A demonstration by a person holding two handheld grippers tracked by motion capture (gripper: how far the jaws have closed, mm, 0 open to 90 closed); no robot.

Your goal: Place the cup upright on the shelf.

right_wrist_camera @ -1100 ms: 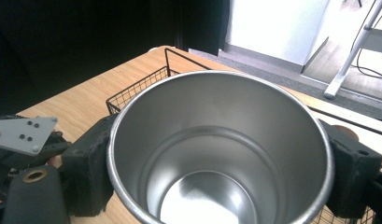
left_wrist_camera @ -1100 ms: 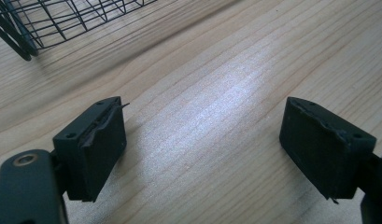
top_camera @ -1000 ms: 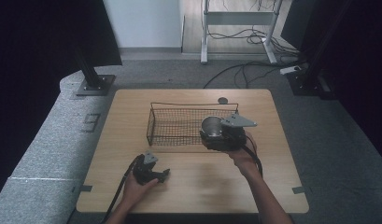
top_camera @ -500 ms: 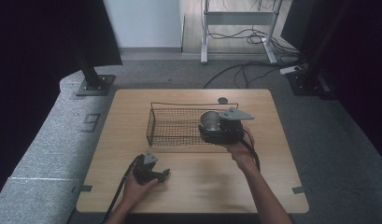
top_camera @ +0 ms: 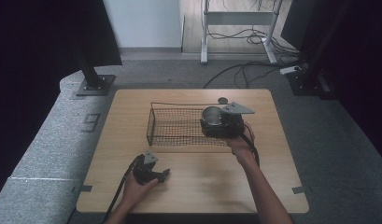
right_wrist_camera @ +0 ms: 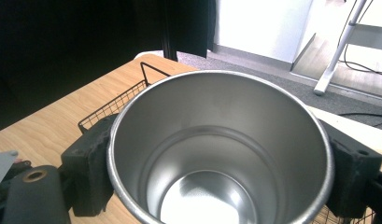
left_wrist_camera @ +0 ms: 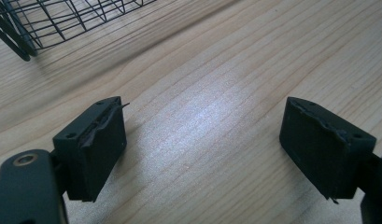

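A shiny steel cup stands upright and empty between the two black jaws of my right gripper, which is shut on its sides. From above, the cup and right gripper are at the right end of a black wire basket; whether the cup is above it or inside it I cannot tell. My left gripper rests low over the wooden table near the front left. In its own view the left gripper is open, with bare wood between its jaws.
The basket's corner lies just beyond the left gripper, and the basket's rim runs behind the cup. A small dark disc sits on the table behind the basket. Dark stands and cables surround the table on the floor.
My right gripper has carried the cup a little farther away across the basket's right end. The left gripper has stayed where it was.
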